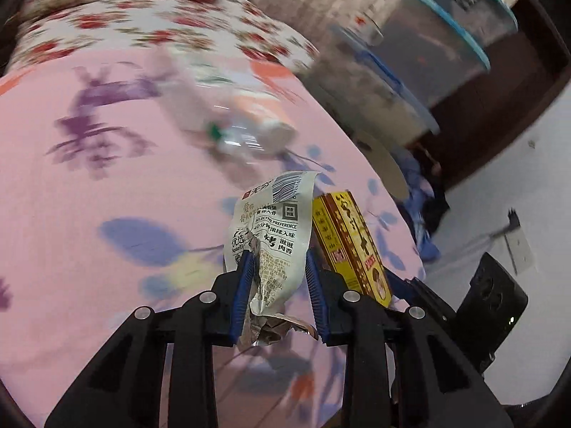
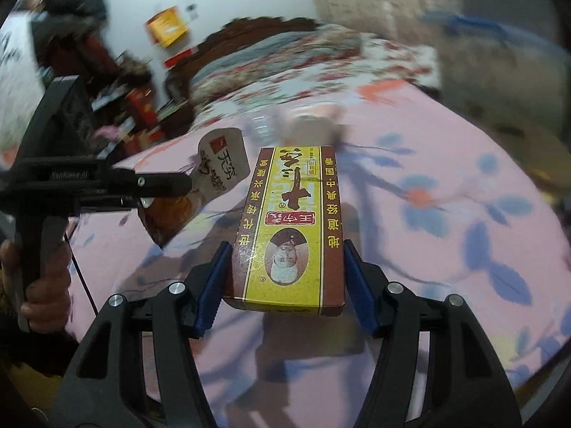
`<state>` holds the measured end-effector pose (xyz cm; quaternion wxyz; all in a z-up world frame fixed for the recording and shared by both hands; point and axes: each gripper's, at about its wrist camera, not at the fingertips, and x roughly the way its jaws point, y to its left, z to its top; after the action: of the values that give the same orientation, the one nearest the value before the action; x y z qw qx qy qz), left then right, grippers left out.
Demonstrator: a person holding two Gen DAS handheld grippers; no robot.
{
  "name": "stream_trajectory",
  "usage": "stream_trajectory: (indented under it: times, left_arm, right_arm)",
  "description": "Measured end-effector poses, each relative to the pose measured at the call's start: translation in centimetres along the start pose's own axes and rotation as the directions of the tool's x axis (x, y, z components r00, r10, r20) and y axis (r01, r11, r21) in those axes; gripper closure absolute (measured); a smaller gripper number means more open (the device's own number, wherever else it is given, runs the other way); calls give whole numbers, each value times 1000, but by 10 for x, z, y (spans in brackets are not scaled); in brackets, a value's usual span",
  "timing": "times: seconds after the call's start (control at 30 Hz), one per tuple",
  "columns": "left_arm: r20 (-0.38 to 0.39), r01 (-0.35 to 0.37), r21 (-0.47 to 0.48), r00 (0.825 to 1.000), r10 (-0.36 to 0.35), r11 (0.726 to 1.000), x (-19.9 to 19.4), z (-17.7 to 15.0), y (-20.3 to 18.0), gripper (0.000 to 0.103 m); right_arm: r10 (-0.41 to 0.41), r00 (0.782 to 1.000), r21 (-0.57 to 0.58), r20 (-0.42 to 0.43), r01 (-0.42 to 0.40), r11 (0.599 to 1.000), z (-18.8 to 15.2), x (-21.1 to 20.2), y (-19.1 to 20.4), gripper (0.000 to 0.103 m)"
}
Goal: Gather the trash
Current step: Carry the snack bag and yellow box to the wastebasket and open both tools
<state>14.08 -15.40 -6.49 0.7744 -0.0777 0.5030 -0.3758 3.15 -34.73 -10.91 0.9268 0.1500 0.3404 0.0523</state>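
My left gripper (image 1: pixel 276 260) is shut on a crumpled silver snack wrapper (image 1: pixel 274 235) with printed text, held above the pink bedsheet (image 1: pixel 107 178). My right gripper (image 2: pixel 285 253) is shut on a yellow and brown carton box (image 2: pixel 291 228), held close beside the wrapper; the box also shows in the left wrist view (image 1: pixel 351 242). The left gripper with its wrapper (image 2: pixel 221 167) shows at the left of the right wrist view. A clear plastic bottle (image 1: pixel 246 125) with an orange label lies blurred on the bed farther off; it also shows in the right wrist view (image 2: pixel 303 125).
A floral quilt (image 1: pixel 142 25) lies at the bed's far end. Stacked clear containers with blue rims (image 1: pixel 428 53) stand right of the bed. Dark wooden furniture (image 1: pixel 499 107), a white floor (image 1: pixel 517 214) and cluttered shelves (image 2: pixel 117 89) lie around it.
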Motion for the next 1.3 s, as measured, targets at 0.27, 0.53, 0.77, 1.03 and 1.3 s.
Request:
stream_trajectory:
  times: [0.27, 0.53, 0.77, 1.03, 1.3]
  left_arm:
    - [-111, 102, 174, 990, -83, 979, 83, 58, -97, 75]
    - [-224, 227, 214, 958, -179, 950, 190, 136, -190, 74]
    - [-251, 214, 196, 954, -162, 957, 267, 177, -222, 74]
    - [-260, 168, 149, 958, -125, 975, 314, 197, -215, 40]
    - [-156, 259, 61, 956, -247, 964, 246, 190, -191, 35]
  right_arm:
    - [-143, 983, 246, 118, 111, 963, 21, -49, -113, 40]
    - [-189, 973, 508, 131, 98, 856, 50, -56, -242, 40]
    - [-249, 962, 532, 109, 155, 832, 80, -38, -294, 40]
    - [-294, 952, 492, 84, 217, 843, 109, -13, -317, 24]
    - [-338, 925, 516, 172, 208, 831, 104, -44, -297, 24]
